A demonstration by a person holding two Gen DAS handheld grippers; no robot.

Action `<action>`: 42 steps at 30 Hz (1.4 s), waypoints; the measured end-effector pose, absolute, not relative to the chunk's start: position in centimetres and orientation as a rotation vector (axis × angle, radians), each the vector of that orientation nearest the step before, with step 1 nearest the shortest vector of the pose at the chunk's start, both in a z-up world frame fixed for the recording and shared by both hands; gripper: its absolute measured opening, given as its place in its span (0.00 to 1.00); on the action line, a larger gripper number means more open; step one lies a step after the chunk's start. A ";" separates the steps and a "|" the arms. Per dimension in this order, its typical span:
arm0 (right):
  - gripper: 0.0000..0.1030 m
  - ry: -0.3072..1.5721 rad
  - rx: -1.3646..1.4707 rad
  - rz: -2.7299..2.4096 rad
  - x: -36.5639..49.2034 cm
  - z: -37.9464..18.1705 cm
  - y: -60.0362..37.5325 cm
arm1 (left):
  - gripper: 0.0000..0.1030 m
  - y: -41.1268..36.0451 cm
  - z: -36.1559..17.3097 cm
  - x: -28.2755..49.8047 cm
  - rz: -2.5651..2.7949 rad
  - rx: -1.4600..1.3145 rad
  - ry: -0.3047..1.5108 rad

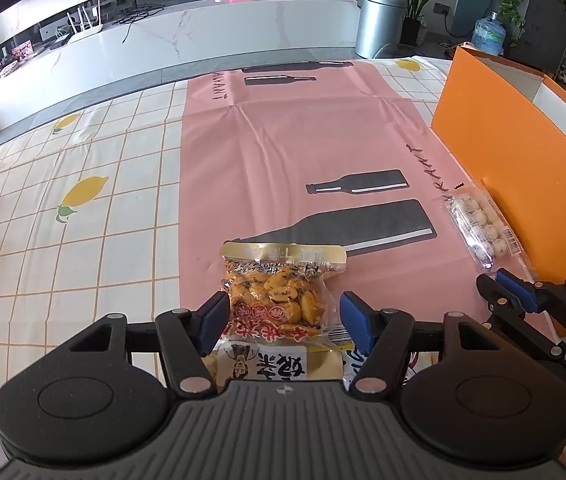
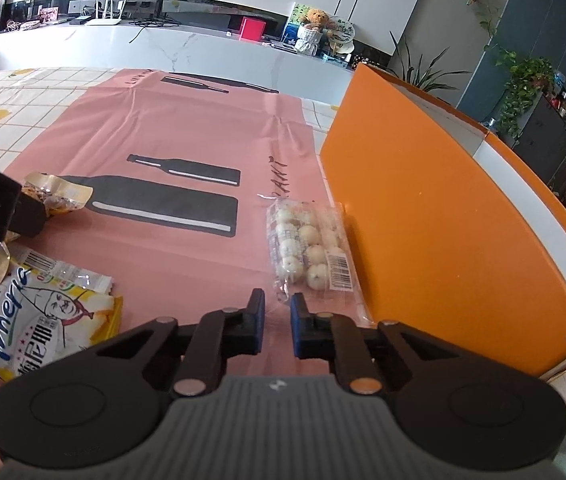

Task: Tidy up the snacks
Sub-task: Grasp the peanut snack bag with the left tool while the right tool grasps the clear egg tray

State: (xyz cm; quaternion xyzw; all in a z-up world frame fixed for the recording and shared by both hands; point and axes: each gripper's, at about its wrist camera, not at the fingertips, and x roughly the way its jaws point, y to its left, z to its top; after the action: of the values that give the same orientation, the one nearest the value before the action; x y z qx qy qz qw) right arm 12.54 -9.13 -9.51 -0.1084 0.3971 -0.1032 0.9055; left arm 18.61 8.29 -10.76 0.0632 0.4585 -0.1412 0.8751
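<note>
The left gripper is spread wide with a bag of orange snacks sitting between its blue pads, and I can't tell if either pad actually touches it. The bag lies on the pink mat near the mat's front edge, partly on top of a beige packet.

The right gripper has its jaws narrow, with a small gap and nothing between them. Just past its tips is a clear pack of white balls, lying at the mat's right edge, right up against the orange box.

Over at the front left of the mat is a yellow and white bag with a cartoon face, plus some other wrappers.
</note>
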 end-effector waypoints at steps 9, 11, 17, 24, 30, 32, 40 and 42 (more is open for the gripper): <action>0.01 0.824 -0.166 -0.016 12.6 -8.9 -8.1 | 0.73 8.9 -10.8 18.6 -0.290 0.119 0.961; 0.01 0.831 -0.148 0.044 12.8 -8.7 -7.9 | 0.73 9.1 -10.8 18.7 -0.286 0.121 0.963; 0.12 0.788 -0.179 0.113 13.0 -7.0 -8.5 | 0.84 8.5 -10.6 19.0 -0.310 0.166 0.952; 0.57 0.808 -0.267 0.215 16.5 -7.0 -9.9 | 0.86 7.5 -11.3 19.9 -0.340 0.207 0.984; 0.63 0.892 -0.138 0.251 19.2 -8.5 -11.4 | 0.86 7.5 -11.9 20.3 -0.332 0.213 0.990; 0.63 0.915 -0.099 0.256 19.8 -9.0 -11.6 | 0.85 7.6 -11.9 20.5 -0.332 0.199 0.989; 0.62 0.912 -0.100 0.267 20.6 -9.3 -11.1 | 0.69 8.1 -12.1 20.6 -0.313 0.153 0.971; 0.59 0.908 -0.115 0.270 20.6 -9.2 -10.9 | 0.68 8.2 -12.0 20.5 -0.314 0.147 0.967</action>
State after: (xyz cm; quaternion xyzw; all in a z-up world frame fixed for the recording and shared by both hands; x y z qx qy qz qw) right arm 20.58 -10.86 -9.24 -0.0551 0.4372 0.1297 0.8883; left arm 20.50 8.20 -12.04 0.0703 0.4626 -0.1501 0.8709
